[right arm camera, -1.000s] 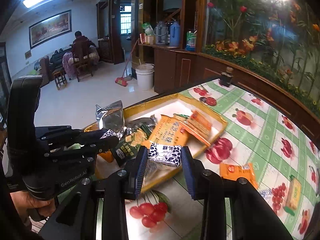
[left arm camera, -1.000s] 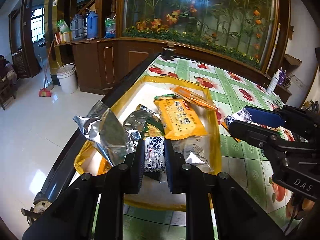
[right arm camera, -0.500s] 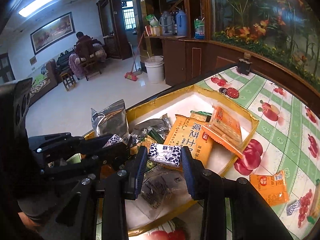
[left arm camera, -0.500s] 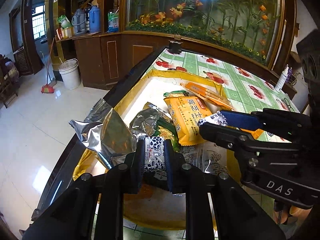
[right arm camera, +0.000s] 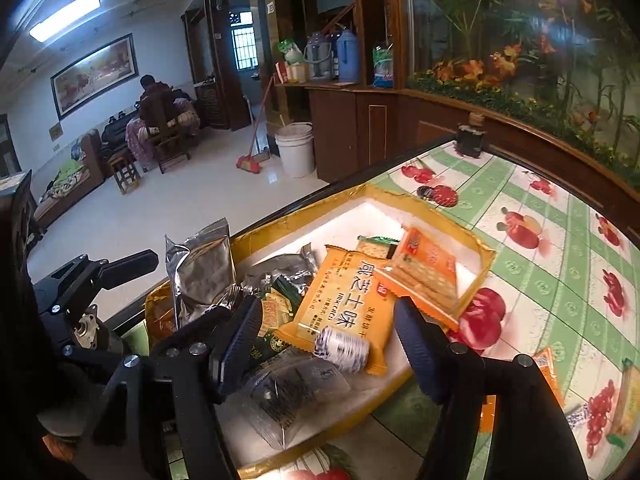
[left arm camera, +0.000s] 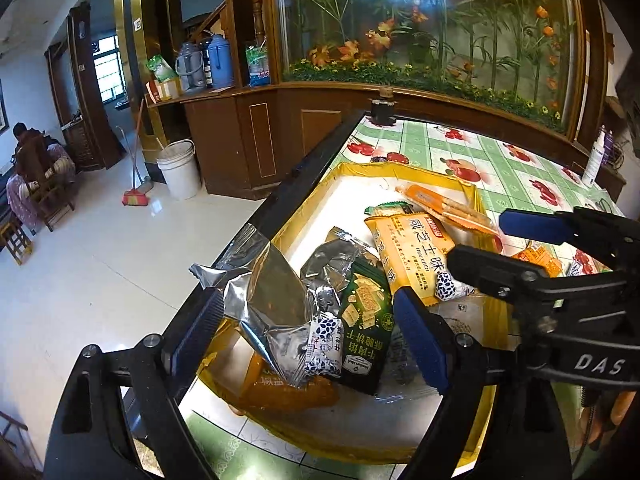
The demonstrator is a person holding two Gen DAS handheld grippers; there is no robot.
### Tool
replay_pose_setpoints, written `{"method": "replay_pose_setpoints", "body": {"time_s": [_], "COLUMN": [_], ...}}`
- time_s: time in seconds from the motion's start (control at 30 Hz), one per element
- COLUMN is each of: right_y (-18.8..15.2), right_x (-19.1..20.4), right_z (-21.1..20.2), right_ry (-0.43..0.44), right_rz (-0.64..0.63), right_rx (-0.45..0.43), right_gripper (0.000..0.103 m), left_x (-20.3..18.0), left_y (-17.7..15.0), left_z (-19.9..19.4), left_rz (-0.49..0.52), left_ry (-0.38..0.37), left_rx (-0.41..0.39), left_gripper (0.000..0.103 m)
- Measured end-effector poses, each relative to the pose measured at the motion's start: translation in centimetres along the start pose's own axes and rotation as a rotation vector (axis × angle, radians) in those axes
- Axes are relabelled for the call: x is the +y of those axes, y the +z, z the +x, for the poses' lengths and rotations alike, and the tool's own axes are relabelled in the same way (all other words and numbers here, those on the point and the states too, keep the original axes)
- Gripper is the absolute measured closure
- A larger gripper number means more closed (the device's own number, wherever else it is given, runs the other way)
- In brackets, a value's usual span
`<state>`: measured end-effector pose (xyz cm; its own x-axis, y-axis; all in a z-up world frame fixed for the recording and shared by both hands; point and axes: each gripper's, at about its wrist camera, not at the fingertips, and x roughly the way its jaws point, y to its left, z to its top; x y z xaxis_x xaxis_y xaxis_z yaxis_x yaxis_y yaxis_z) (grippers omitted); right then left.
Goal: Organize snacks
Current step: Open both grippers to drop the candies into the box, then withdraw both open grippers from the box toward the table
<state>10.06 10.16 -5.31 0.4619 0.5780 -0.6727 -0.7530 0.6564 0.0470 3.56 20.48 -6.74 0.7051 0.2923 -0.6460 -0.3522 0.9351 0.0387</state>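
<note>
A yellow-rimmed tray (left arm camera: 304, 216) (right arm camera: 400, 196) holds a pile of snack packets. My left gripper (left arm camera: 308, 332) hovers over its near end, jaws opening. A blue-and-white spotted packet (left arm camera: 326, 346) lies free between its fingers, on a green cracker packet (left arm camera: 364, 328) beside a silver foil bag (left arm camera: 264, 300). My right gripper (right arm camera: 330, 340) (left arm camera: 508, 248) is over the tray's right side, jaws opening too. A second spotted packet (right arm camera: 340, 344) (left arm camera: 450, 286), blurred, sits loose between its fingers on the big orange packet (right arm camera: 344, 308). The left gripper (right arm camera: 100, 276) shows at left.
A flat orange cracker pack (right arm camera: 424, 272) leans on the tray's far side and a clear packet (right arm camera: 288, 392) lies near its front. More snacks (right arm camera: 548, 364) lie on the fruit-print tablecloth to the right. A dark jar (right arm camera: 470, 140) stands at the table's far end.
Both grippers were shut on spotted packets and now stand open, the packets dropped onto the pile. The right gripper came in over the tray.
</note>
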Motion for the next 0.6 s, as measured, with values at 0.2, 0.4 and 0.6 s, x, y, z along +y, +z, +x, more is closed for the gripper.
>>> {"method": "replay_pose_setpoints", "body": {"time_s": [0.2, 0.4, 0.6], "right_y": [-1.7, -4.5, -7.7], "right_x": [-2.4, -6.1, -9.3], "right_z": [-3.9, -8.1, -11.3], "right_ry": [-0.031, -0.094, -0.153], "right_rz": [0.055, 0.132, 0.206], "right_rx": [-0.044, -0.071, -0.069], "right_gripper": [0.032, 0.029, 0.028], "left_x": [-0.5, -2.6, -5.4], "left_y": [0.2, 0.2, 0.0], "left_z": [-1.4, -2.8, -3.6], "left_rz": [-0.007, 0.026, 0.081], "left_ry": [-0.013, -0.048, -0.061], "left_rx": [-0.020, -0.041, -0.041], "left_gripper": [0.015, 0.016, 0.016]}}
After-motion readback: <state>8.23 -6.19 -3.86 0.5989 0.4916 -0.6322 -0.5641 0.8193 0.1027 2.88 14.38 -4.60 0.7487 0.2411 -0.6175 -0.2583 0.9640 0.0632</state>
